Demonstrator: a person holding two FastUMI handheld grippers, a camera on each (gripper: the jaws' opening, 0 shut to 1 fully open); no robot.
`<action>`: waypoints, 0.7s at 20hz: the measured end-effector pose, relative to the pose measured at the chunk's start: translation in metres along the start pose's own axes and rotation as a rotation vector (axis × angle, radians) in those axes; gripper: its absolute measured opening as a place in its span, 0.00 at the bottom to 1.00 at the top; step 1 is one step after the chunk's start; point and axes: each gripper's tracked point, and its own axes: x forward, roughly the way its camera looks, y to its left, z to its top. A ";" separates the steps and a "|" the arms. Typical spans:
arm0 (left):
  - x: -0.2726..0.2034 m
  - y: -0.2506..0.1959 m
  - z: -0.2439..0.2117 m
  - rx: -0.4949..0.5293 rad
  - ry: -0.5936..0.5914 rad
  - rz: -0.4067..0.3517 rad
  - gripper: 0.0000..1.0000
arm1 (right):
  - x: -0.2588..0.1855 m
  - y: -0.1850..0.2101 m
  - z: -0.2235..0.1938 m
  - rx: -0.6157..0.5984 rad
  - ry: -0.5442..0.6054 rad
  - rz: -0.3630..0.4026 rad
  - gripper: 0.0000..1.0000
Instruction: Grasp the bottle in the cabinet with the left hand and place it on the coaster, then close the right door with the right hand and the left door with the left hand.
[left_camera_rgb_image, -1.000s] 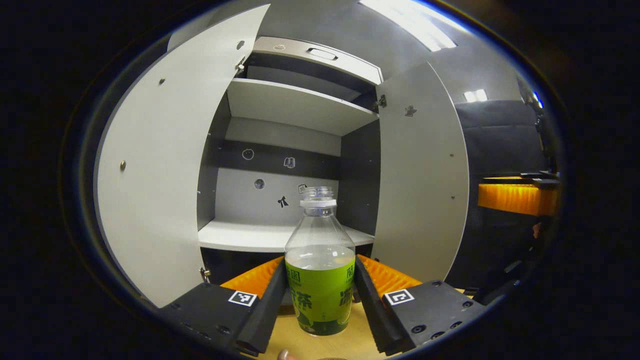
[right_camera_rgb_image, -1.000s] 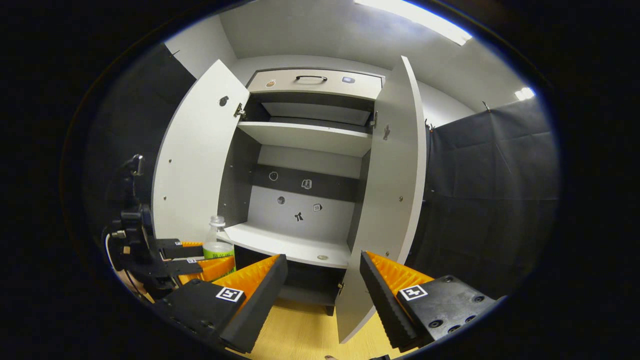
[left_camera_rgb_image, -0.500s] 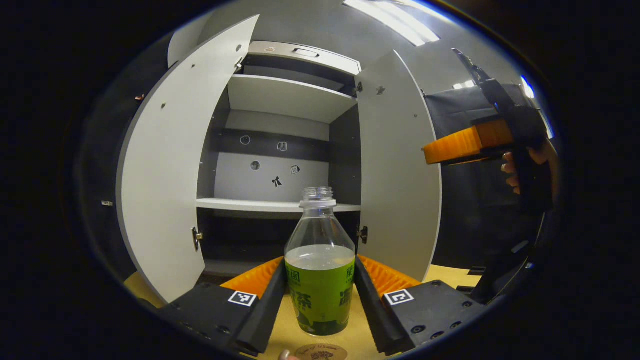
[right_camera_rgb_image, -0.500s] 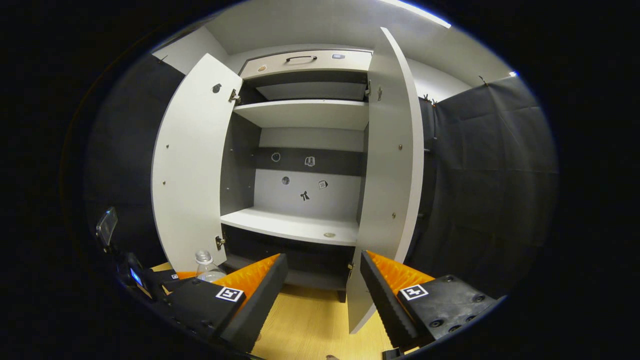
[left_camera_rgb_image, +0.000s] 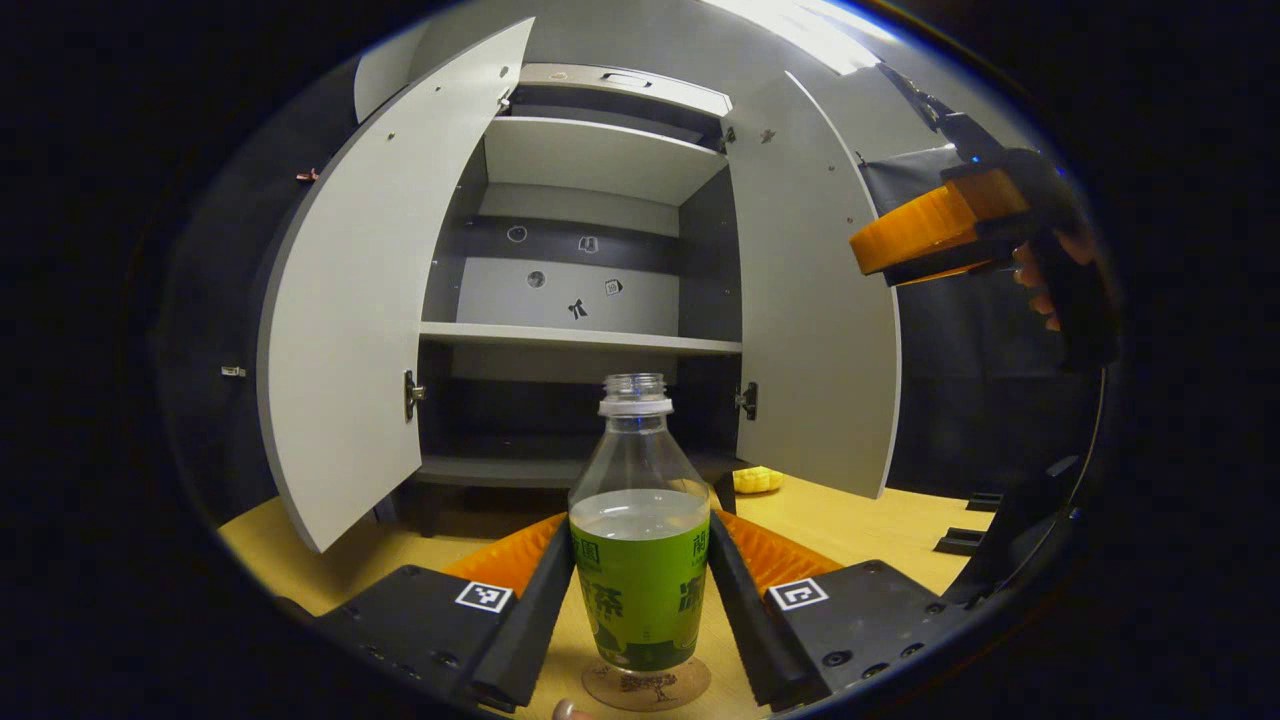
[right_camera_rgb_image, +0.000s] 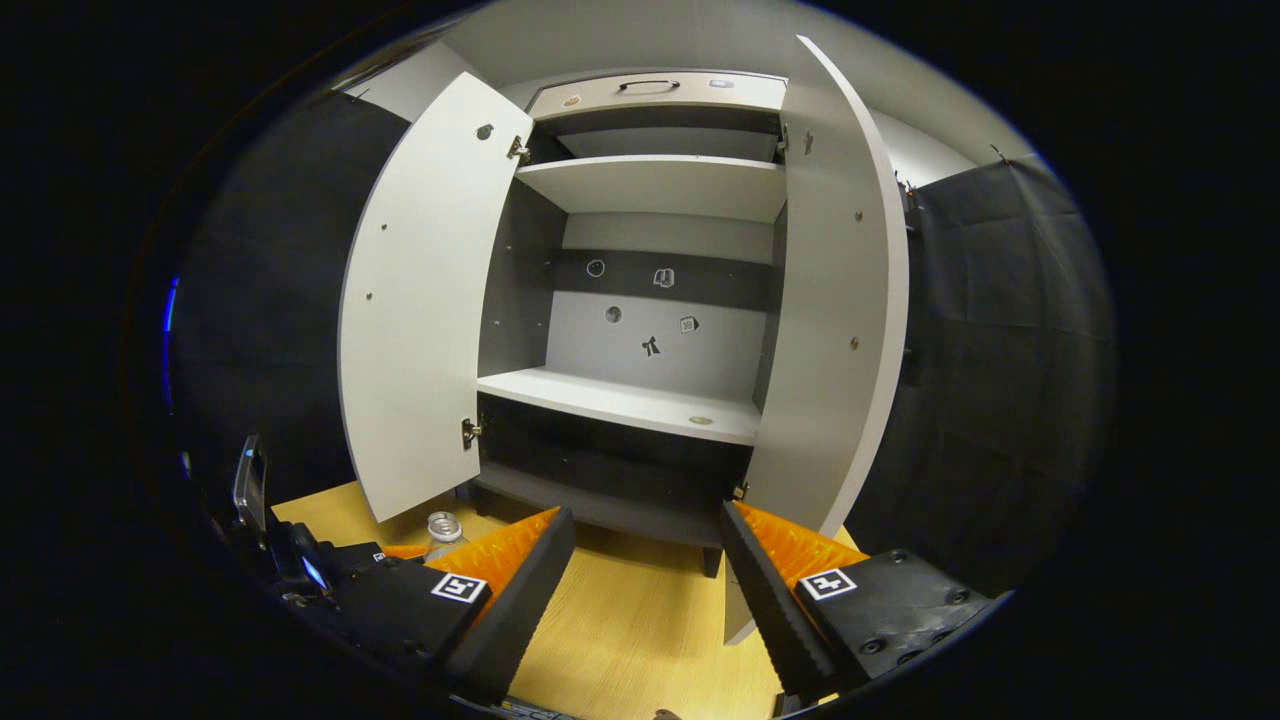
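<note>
A clear bottle (left_camera_rgb_image: 640, 560) with a green label and no cap stands upright between the fingers of my left gripper (left_camera_rgb_image: 640, 530), which is shut on it. Its base sits over a round brown coaster (left_camera_rgb_image: 645, 686) on the wooden table; I cannot tell whether they touch. The cabinet's left door (left_camera_rgb_image: 350, 320) and right door (left_camera_rgb_image: 815, 300) both stand open. In the right gripper view, my right gripper (right_camera_rgb_image: 645, 520) is open and holds nothing, in front of the right door (right_camera_rgb_image: 830, 320). The bottle's neck (right_camera_rgb_image: 443, 527) shows low at the left there.
A person's hand (left_camera_rgb_image: 1040, 290) holds the right gripper (left_camera_rgb_image: 935, 235) high beside the right door. A small yellow object (left_camera_rgb_image: 757, 480) lies on the table (left_camera_rgb_image: 880, 530) by the cabinet's foot. The cabinet's middle shelf (right_camera_rgb_image: 620, 400) carries a small round mark.
The left gripper has come down with the bottle, from shelf height to the table, and the coaster has come into view under the bottle's base. The right gripper has shifted a little while staying open.
</note>
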 end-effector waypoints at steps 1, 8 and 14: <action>0.000 0.001 -0.006 -0.006 0.007 0.004 0.78 | 0.001 0.001 -0.006 -0.004 0.007 0.006 0.97; -0.002 -0.004 -0.034 0.022 0.033 0.001 0.78 | 0.003 0.008 -0.037 -0.005 0.057 0.041 0.98; -0.005 -0.014 -0.040 0.066 0.034 -0.005 0.79 | -0.005 0.001 -0.036 0.007 0.049 0.034 0.98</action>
